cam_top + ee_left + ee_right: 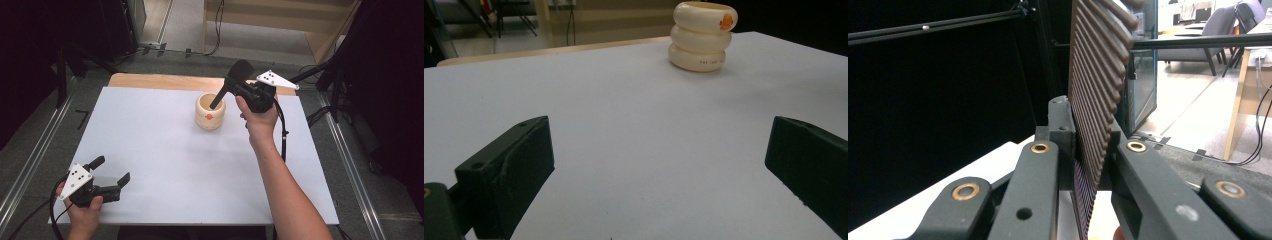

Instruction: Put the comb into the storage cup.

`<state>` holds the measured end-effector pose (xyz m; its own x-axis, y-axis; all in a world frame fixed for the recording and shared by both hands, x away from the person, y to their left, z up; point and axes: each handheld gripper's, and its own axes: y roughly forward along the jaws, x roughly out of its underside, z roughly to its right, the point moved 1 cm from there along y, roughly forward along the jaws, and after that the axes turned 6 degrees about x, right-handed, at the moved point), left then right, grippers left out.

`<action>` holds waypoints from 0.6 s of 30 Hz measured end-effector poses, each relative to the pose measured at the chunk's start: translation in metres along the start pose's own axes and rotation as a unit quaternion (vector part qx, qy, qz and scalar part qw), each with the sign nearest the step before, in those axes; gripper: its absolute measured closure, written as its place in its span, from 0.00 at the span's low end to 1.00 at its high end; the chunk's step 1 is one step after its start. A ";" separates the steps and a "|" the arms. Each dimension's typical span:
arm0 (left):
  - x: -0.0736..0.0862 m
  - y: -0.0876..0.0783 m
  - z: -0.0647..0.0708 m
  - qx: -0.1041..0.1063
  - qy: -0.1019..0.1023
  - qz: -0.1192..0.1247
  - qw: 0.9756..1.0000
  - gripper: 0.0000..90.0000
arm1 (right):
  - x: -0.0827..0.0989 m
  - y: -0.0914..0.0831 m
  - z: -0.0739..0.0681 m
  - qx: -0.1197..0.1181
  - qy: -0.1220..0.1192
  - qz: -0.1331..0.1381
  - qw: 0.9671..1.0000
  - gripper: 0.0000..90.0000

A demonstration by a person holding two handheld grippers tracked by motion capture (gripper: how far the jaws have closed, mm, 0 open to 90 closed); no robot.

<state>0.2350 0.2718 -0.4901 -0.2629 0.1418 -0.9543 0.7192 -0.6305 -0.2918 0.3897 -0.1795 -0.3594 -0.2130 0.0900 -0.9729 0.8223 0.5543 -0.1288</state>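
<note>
A cream ringed pot (pixel 210 114) with an orange mark stands at the back middle of the white table top (pixel 165 150). A dark ribbed spatula (pixel 242 71) leans out of it, its thin end inside the pot and its broad end up and to the right. My right gripper (pixel 234 86) is shut on the spatula just above the pot; the right gripper view has the ribbed blade (pixel 1098 75) clamped between the jaws. My left gripper (pixel 110 170) rests open near the front left corner, nothing between its jaws, facing the pot (pixel 703 37) from afar.
A strip of bare wood (pixel 160 81) runs along the table's back edge. Metal rails (pixel 30 165) flank the table on the floor. Black stands and cables (pixel 330 75) crowd the back right, and a cable (pixel 284 135) trails from the right gripper.
</note>
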 end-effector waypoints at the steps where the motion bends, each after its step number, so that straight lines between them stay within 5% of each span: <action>1: 0.000 0.000 0.000 0.000 0.000 0.000 1.000 0.00 | 0.000 0.001 0.001 0.002 0.000 0.000 1.000 0.92; 18: 0.000 -0.001 0.000 0.000 0.001 -0.002 1.000 0.00 | 0.014 0.024 0.015 0.026 0.013 -0.026 0.999 0.92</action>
<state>0.2347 0.2725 -0.4899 -0.2638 0.1463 -0.9534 0.7189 -0.6292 -0.2955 0.4142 -0.1774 -0.3790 -0.2682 0.0840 -0.9597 0.8361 0.5151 -0.1886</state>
